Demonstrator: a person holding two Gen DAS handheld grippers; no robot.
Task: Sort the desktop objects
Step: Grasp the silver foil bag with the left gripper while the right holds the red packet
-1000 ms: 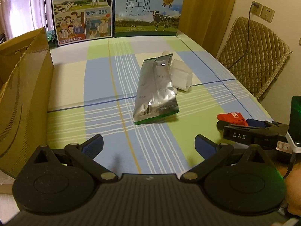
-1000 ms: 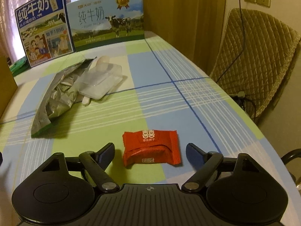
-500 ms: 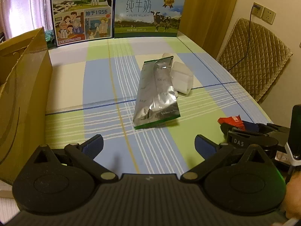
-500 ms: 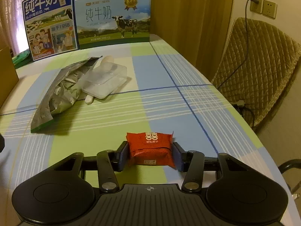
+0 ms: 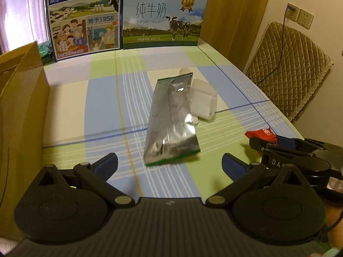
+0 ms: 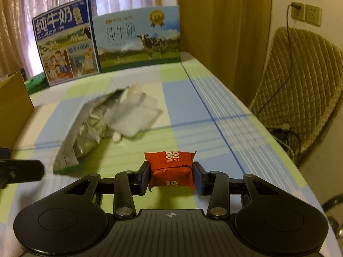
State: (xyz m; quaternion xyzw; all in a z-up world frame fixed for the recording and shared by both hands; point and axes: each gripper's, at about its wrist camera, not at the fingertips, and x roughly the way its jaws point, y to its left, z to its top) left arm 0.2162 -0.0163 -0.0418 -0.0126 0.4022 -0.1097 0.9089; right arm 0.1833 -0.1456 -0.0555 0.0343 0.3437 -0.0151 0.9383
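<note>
The right hand-held gripper (image 6: 172,177) is clamped on a red candy packet (image 6: 170,169), its two blue pads pressed against the packet's left and right sides at the lower centre of the right wrist view. The packet sits level between the fingers, and whether it touches the cloth under it cannot be told. In the left wrist view the same packet (image 5: 260,134) shows at the right edge of the frame, held at the tip of the right hand-held gripper (image 5: 268,141).

The left hand-held gripper (image 5: 169,163) has its fingers spread wide apart with nothing between them, low over the checked cloth of the bench (image 5: 103,98).

Just beyond the left gripper's open fingers, at the centre of the frame, a silver foil pouch (image 5: 171,120) lies flat, its green-edged end nearest the camera. A clear plastic box (image 5: 203,98) lies against the pouch's upper right side, touching it. The cloth to the left of the pouch is bare up to a cardboard box (image 5: 21,111), whose wall fills the left edge of the frame.

Two milk cartons stand upright along the far edge of the bench: a dark blue carton (image 5: 83,15) at the upper left and a light blue carton (image 5: 163,19) just beside it. The bench's right edge runs diagonally in the right wrist view, with a quilted chair back (image 6: 300,90) beyond it.
</note>
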